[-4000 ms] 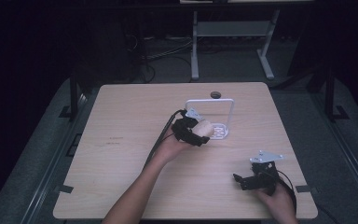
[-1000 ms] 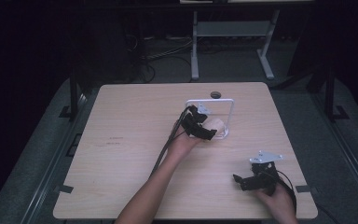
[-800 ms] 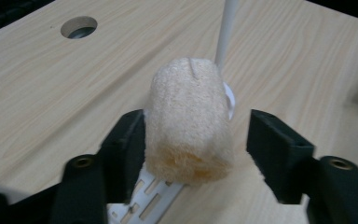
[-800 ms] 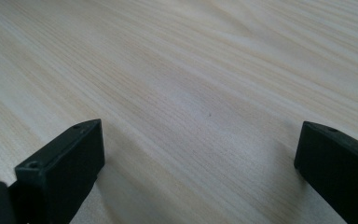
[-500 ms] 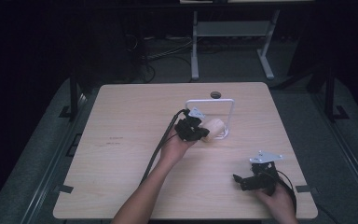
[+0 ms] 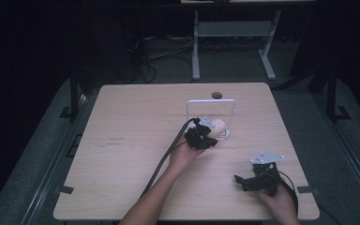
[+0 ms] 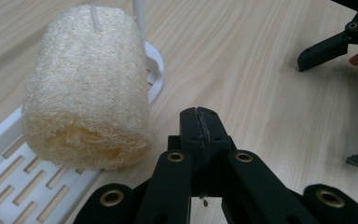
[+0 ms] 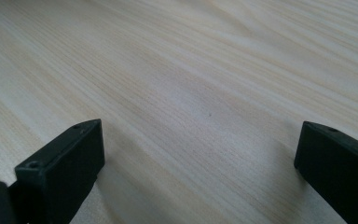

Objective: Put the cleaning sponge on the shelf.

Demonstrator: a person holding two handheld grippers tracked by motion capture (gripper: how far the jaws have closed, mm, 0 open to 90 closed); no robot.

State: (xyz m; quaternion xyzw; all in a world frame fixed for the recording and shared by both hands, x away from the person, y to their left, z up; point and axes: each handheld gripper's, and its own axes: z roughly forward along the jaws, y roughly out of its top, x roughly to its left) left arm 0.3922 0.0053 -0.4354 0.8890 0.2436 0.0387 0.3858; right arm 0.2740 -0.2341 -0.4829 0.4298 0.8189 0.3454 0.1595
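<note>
Nearest to me, by the near right corner of the table (image 6: 122,112), my right gripper (image 6: 243,180) rests low over the bare wood with its jaws wide apart and nothing between them; in the right gripper view I see only wood grain between the two black tips, and this gripper has not moved during the last seconds. Farther in, toward the middle of the table and a little to the right, my left gripper (image 6: 211,140) has come back a little from the rack compared with one second ago, when it reached deeper under the white wire frame (image 6: 211,101). Its jaws are now pressed together and hold nothing, as the left gripper view shows. Just behind it the loofah sponge (image 7: 86,86) lies on its side on the white slotted tray (image 7: 9,186), close against the thin white post, and it is apart from the jaws. I judge from this that the sponge is already placed on the tray and released, so the placing step seems finished; the next sensible move is to retreat the left hand without touching the frame.
</note>
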